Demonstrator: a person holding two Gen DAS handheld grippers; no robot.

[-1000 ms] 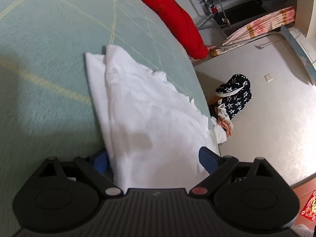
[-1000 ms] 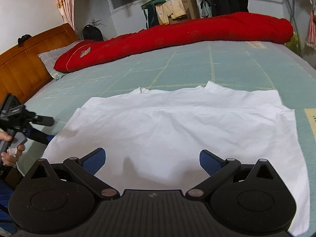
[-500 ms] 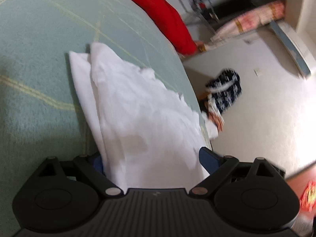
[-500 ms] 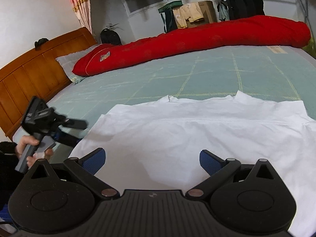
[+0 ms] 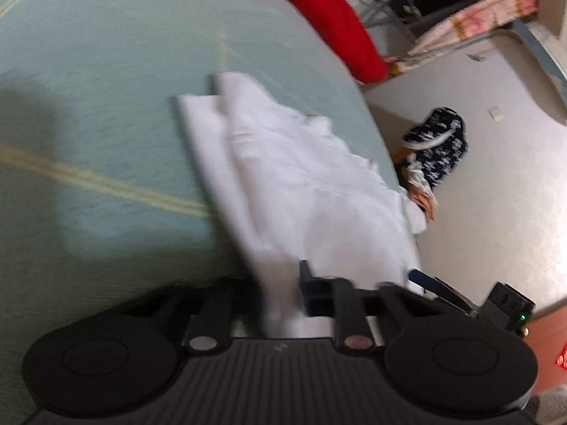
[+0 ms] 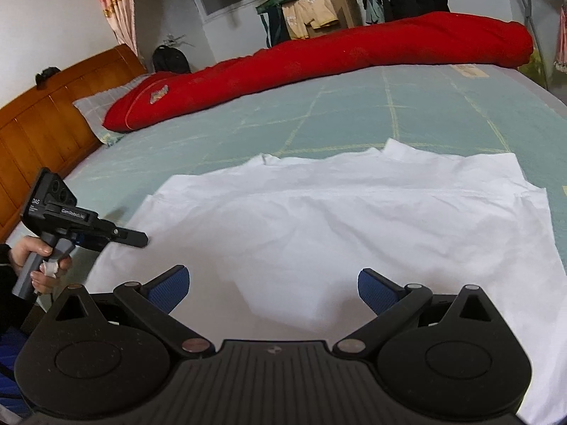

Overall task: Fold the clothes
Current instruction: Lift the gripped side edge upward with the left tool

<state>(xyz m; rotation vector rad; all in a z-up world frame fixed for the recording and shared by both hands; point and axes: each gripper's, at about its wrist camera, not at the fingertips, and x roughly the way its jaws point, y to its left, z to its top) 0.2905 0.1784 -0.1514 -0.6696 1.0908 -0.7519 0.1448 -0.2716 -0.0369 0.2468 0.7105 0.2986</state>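
A white garment (image 6: 336,219) lies spread flat on the green bedsheet (image 6: 354,113). My left gripper (image 5: 283,283) is at the garment's side edge, and its jaws are closing with a bunched fold of the white garment (image 5: 312,184) pinched between them. The right wrist view shows that left gripper (image 6: 131,239) at the garment's left corner, held by a hand (image 6: 42,262). My right gripper (image 6: 273,279) stands open low over the garment's near edge, its blue pads wide apart with only flat cloth below them.
A long red quilt (image 6: 336,53) lies along the far side of the bed. A wooden headboard (image 6: 46,120) and a pillow (image 6: 99,102) are at the left. Beyond the bed's edge, dark patterned slippers (image 5: 436,141) sit on the pale floor.
The left jaws went from wide apart to nearly together, gathering the garment's edge between them. In the right wrist view the left gripper moved in to the garment's corner. The right gripper stayed open.
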